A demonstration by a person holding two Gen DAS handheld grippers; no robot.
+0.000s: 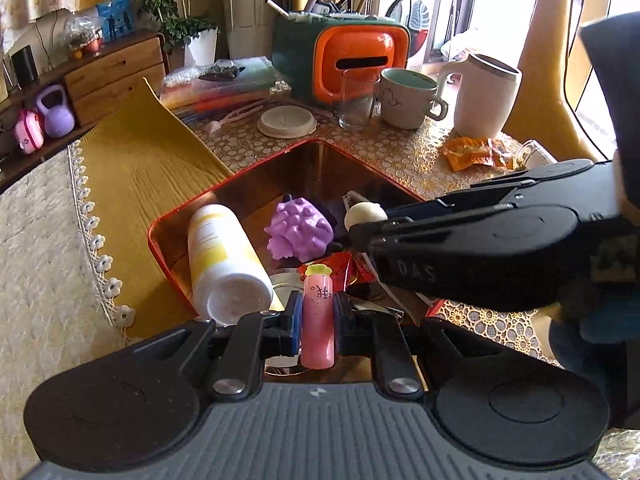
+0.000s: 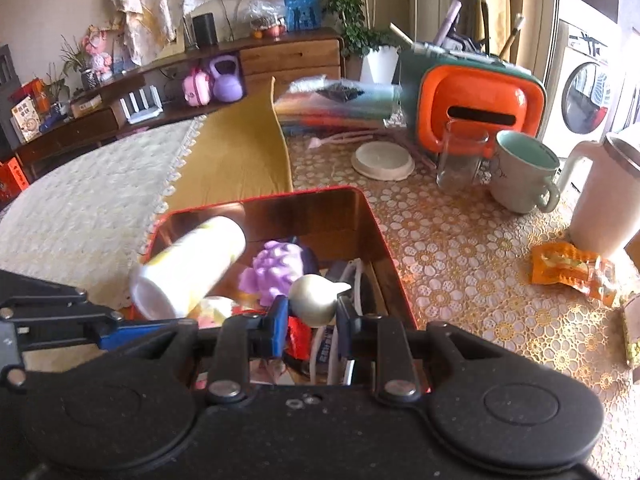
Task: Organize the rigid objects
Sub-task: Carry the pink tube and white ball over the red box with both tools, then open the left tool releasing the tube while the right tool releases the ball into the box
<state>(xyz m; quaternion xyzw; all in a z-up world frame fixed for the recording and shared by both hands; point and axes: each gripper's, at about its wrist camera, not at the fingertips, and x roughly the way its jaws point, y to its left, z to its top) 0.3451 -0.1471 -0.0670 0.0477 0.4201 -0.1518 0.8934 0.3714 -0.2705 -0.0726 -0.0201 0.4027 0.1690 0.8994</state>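
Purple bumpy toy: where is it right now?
In both wrist views, the purple bumpy toy lies inside the red-rimmed box, between the tilted white bottle and the cream ball.

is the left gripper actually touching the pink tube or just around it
Touching. In the left wrist view the left gripper has both pads pressed flat against the sides of the pink tube, no gap either side, holding it upright above the red bin.

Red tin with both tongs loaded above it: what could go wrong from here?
1. The left tongs hold the pink tube and the right tongs the cream ball over the same red tin; the two could bump.
2. The ball is round and may roll out of the grip.
3. The white bottle leans on the tin's rim; a dropped item could knock it out.
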